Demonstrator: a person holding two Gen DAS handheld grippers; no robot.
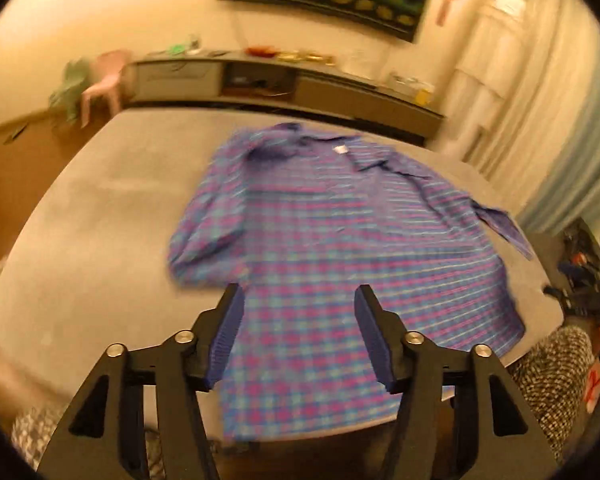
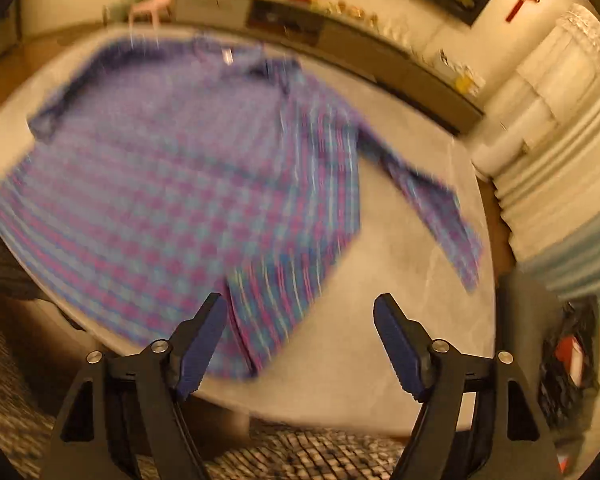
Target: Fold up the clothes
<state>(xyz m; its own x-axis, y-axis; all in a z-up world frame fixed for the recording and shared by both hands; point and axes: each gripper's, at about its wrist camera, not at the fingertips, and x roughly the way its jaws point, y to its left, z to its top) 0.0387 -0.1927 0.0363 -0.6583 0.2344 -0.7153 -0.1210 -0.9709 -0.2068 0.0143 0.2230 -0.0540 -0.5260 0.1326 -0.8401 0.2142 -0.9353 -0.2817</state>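
Observation:
A blue and pink plaid shirt (image 1: 340, 248) lies spread flat on the grey table (image 1: 100, 208), collar at the far side, hem at the near edge. One sleeve is folded in on the left, the other sleeve (image 2: 432, 204) stretches out to the right. My left gripper (image 1: 298, 300) is open and empty above the shirt's hem. My right gripper (image 2: 300, 308) is open and empty above the shirt's lower right corner (image 2: 256, 328). Both views are motion blurred.
A long low cabinet (image 1: 284, 84) with small items stands along the far wall. A pink chair (image 1: 104, 80) is at the far left. Curtains (image 2: 560, 152) hang on the right. A dark bag (image 2: 568, 360) lies on the floor at right.

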